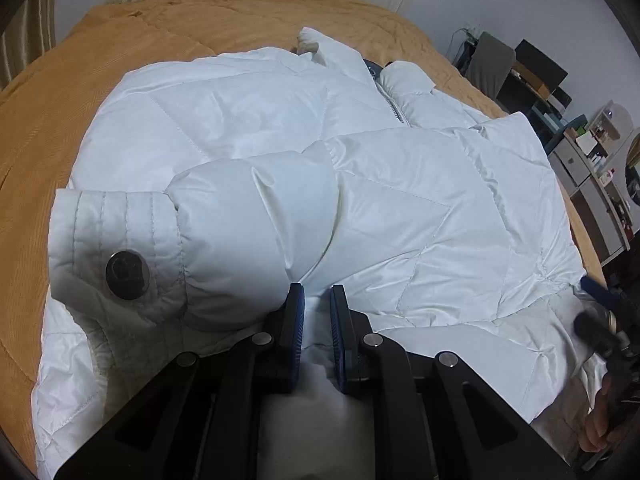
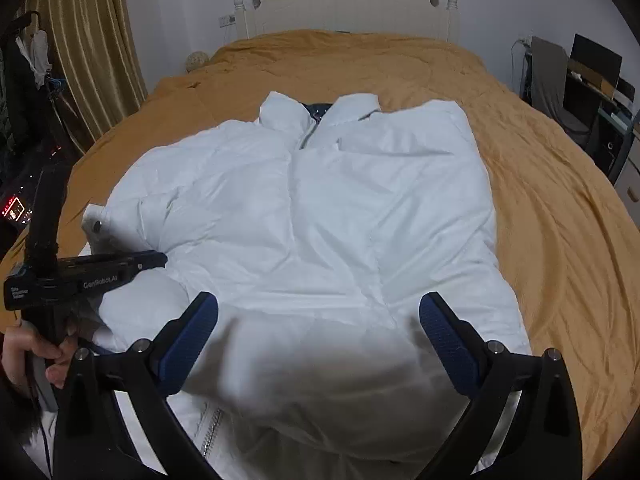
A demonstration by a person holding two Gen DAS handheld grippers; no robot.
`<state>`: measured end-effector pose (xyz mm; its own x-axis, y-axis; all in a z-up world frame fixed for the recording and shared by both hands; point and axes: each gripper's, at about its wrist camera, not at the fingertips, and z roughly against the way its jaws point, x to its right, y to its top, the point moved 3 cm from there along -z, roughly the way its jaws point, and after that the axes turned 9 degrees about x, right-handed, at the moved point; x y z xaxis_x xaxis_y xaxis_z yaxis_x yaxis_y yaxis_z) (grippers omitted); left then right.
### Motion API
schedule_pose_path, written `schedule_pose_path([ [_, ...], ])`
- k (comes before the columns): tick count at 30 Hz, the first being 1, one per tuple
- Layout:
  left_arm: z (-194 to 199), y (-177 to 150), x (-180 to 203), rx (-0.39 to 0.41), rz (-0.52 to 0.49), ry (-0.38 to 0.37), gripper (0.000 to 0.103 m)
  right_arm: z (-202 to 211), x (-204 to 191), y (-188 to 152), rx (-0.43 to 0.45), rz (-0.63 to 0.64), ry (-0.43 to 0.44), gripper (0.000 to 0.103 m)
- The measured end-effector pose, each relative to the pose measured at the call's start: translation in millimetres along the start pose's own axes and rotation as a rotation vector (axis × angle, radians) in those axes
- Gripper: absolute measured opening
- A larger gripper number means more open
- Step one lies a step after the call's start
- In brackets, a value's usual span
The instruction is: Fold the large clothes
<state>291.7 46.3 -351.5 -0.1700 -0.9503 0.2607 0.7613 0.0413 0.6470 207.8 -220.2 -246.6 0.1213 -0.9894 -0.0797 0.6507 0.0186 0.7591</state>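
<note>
Jacket [image 1: 280, 160]: white quilted cloth, puffy, faint sheen, stitched seams; cuff [image 1: 116, 236] ribbed with stitching, dark glossy snap button [image 1: 127, 275]; metal zipper [image 1: 394, 106]. Bedspread [image 2: 540, 200]: mustard cloth, matt, soft nap. Left gripper [image 1: 317, 300] and right gripper [image 2: 319, 312]: matt black plastic, blue textured pads [image 2: 192, 336], metal pins. Headboard [image 2: 344, 0]: painted, smooth, cream.

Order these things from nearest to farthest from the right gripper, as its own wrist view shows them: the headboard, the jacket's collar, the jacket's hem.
From the right gripper:
1. The jacket's hem, low in the view, between the open fingers.
2. The jacket's collar, mid-view, at the far end of the white jacket.
3. The headboard, at the top, beyond the mustard bedspread.
</note>
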Motion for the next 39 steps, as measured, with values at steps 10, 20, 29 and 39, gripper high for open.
schedule_pose_path([
  [10,5,-14,5,0.03,-0.023,-0.01,0.014,-7,37,12,-0.054,-0.067,-0.039,0.084],
  [20,10,-21,7,0.042,-0.03,-0.015,0.014,-156,83,106,-0.16,-0.136,-0.131,0.085],
  [29,13,-23,8,0.046,-0.03,0.001,0.014,-168,90,124,-0.135,-0.087,-0.27,0.084],
  [39,12,-22,15,0.053,-0.062,0.045,0.014,-46,77,16,-0.195,-0.087,-0.107,0.084],
])
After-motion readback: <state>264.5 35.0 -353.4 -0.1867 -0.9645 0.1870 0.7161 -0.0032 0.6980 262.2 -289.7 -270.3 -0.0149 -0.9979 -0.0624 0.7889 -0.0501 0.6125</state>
